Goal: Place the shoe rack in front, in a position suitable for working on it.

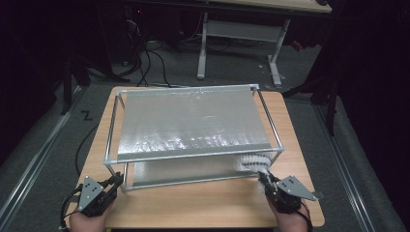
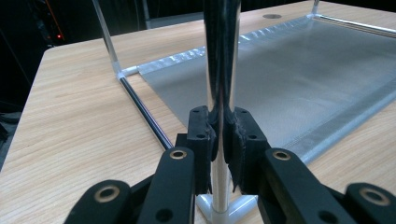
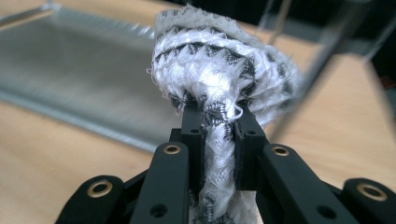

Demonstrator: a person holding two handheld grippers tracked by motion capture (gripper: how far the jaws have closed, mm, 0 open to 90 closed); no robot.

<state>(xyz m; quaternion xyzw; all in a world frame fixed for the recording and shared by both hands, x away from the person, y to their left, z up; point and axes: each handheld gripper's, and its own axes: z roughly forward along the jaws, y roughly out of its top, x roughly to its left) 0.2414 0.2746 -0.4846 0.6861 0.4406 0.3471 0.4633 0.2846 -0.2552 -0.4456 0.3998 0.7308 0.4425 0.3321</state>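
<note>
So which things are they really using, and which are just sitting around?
In use:
- left gripper, clamped on the rack's front corner post
- right gripper, pinching the black-and-white cloth
- two-shelf metal rack
- wooden table

Just around:
- white-legged desk behind
- floor cables

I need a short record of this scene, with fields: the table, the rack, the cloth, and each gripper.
table: wooden table, bearing the rack
rack: two-level metal frame rack with silver fabric shelves
cloth: white cloth with dark zigzag pattern, bunched at the rack's near right corner
left gripper: shut on the rack's near left upright post
right gripper: shut on the cloth
</note>
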